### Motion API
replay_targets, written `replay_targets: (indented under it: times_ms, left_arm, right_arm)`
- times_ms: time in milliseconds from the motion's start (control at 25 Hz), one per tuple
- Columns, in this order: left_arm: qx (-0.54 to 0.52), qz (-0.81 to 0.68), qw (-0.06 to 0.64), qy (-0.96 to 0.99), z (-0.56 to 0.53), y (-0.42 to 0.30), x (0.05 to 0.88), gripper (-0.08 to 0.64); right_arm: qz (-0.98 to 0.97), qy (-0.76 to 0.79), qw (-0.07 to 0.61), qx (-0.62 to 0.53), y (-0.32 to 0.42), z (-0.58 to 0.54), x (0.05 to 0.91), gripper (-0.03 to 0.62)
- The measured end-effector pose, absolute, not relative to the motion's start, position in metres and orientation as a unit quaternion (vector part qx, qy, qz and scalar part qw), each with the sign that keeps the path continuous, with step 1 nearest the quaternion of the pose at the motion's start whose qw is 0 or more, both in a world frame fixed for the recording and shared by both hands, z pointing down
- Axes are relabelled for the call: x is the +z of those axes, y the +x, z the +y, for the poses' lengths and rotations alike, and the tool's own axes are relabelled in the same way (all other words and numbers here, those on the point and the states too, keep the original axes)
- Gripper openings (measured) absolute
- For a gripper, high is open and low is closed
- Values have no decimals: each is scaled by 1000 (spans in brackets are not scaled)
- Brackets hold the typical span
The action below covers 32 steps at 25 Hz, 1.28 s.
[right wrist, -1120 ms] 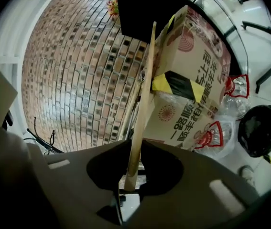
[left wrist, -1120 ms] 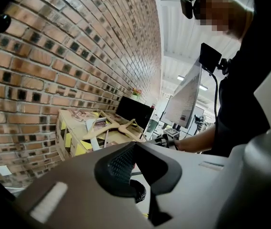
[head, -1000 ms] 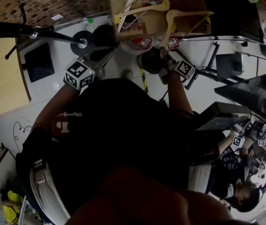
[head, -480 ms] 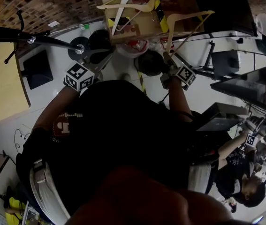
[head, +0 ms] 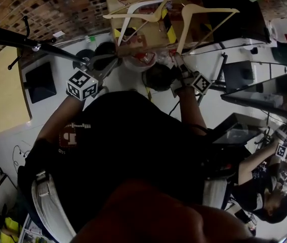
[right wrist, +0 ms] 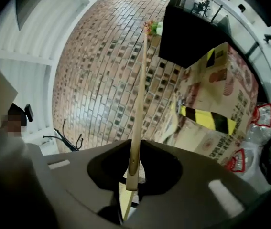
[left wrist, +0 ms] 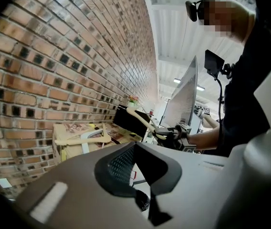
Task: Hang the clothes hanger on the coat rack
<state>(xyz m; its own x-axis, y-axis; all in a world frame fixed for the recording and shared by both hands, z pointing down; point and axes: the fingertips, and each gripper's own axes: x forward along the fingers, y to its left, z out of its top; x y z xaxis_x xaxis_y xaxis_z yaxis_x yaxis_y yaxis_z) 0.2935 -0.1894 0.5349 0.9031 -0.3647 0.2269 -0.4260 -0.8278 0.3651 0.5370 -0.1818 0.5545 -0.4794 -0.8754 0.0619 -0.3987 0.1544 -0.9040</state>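
- Between the jaws of your right gripper sits one end of the wooden hanger, clamped tight; its long arm runs straight up and away.
- Your left gripper is pinched together on nothing.
- Off to your left, beyond the nearer left gripper, stands the black coat rack; the hanger must travel leftward.
- Ahead, a cardboard box carries a second hanger.
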Motion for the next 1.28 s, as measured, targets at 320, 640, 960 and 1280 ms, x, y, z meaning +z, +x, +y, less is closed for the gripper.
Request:
replay_targets:
  times_ms: [320,640,960,1280]
  left_arm:
    - [34,-312,140,939,-222,256,454,-8]
    - [-7,-418,72,905,-201,188,346,-8]
    - [-21,-469,34,882,-161,115,290,-8]
    - [-16,-459,14,888,-136,50,277,-8]
  right_arm:
    - [808,-295,298,-414,471,-230,428,67]
    - [870,-153,315,-347,392,-242,313,66]
    - [882,-29,332,-333,282,-238,242,66]
    - [867,35,352,-352,187,-212,225,66]
